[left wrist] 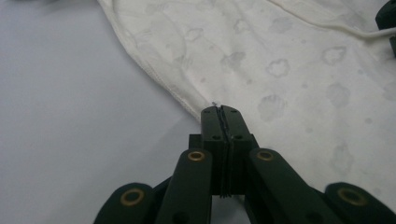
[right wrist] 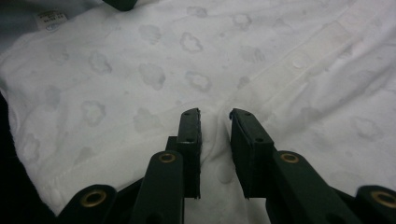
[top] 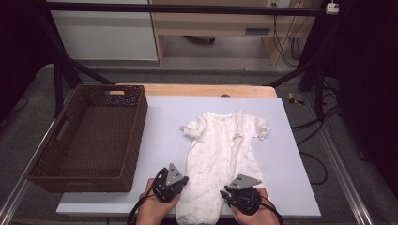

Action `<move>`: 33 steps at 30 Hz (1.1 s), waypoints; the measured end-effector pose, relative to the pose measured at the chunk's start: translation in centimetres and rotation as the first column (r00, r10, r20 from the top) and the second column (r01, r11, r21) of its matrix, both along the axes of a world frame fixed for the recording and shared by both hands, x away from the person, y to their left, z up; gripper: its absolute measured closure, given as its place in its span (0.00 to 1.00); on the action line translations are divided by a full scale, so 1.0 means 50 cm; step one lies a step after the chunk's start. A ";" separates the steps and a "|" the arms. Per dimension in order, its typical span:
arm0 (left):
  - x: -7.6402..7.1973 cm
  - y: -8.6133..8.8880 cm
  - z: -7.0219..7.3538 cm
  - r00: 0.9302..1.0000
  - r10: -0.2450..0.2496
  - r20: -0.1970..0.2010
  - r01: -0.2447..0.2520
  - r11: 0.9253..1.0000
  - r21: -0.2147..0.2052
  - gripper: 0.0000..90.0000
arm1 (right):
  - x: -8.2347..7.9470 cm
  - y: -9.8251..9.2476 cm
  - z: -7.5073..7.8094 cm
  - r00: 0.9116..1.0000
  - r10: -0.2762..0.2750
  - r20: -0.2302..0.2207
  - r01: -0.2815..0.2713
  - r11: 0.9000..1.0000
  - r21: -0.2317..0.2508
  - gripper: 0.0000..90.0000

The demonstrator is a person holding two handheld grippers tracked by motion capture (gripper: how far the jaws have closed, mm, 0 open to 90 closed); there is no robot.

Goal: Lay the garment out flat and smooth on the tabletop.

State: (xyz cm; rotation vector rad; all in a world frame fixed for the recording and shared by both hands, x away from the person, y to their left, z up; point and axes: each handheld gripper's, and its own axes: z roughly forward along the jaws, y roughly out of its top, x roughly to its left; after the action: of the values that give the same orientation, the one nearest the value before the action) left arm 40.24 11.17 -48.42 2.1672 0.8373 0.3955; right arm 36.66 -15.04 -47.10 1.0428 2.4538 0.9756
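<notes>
counter (top: pixel 300 197) under pale lilac sheet, lower frame | left gripper (left wrist: pixel 220 110) clenched on hem of white cloud-print baby romper (top: pixel 220 154), centre frame | right gripper (right wrist: pixel 215 116) slightly parted, cloth fold between jaws | brown woven basket (top: pixel 136 140) left | grey floor beyond

The baby garment (top: pixel 219 159) is cream-white, printed all over with faint pale grey cloud shapes. It lies on a pale lavender-blue mat (top: pixel 159 122) over a light wood-coloured counter (top: pixel 206 90). The woven basket (top: pixel 94 136) is dark brown. Both the left gripper (left wrist: pixel 220 112) and right gripper (right wrist: pixel 215 116) are black, with brass-coloured rivets.
</notes>
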 end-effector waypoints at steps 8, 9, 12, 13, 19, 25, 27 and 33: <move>-0.009 0.017 0.001 1.000 0.011 -0.011 -0.011 1.000 -0.012 1.00 | -0.007 0.000 0.001 1.000 0.016 -0.007 -0.016 1.000 -0.010 0.94; -0.011 0.019 0.001 1.000 0.014 -0.013 -0.014 1.000 -0.014 1.00 | -0.009 0.000 0.000 1.000 0.017 -0.011 -0.017 1.000 -0.004 0.94; -0.017 0.021 0.001 1.000 0.014 -0.014 -0.014 1.000 -0.012 1.00 | -0.010 0.000 0.000 1.000 0.021 -0.013 -0.021 1.000 -0.002 0.94; -0.019 0.021 0.001 1.000 0.012 -0.011 -0.012 1.000 -0.010 1.00 | -0.010 0.000 0.000 1.000 0.023 -0.014 -0.023 1.000 -0.002 0.94; -0.027 0.024 -0.001 1.000 0.013 -0.001 -0.013 1.000 -0.013 1.00 | -0.015 -0.003 0.000 1.000 0.028 -0.013 -0.028 1.000 0.010 0.92; -0.026 0.022 -0.001 1.000 0.020 0.002 -0.020 1.000 -0.011 1.00 | -0.013 -0.070 0.026 0.995 -0.085 0.046 0.080 0.991 0.103 0.70; -0.026 0.022 -0.001 1.000 0.019 0.000 -0.019 1.000 -0.012 1.00 | -0.008 -0.101 0.029 0.989 -0.138 0.053 0.131 0.984 0.120 0.66; -0.025 0.022 -0.001 1.000 0.018 -0.001 -0.018 1.000 -0.012 1.00 | 0.011 -0.183 0.022 0.953 -0.301 0.041 0.297 0.952 0.075 0.60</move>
State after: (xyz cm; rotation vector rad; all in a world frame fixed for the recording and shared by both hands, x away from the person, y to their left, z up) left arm 38.99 12.25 -48.46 2.1503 0.8576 0.3977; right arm 37.21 -24.18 -46.00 1.3463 2.1497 0.9765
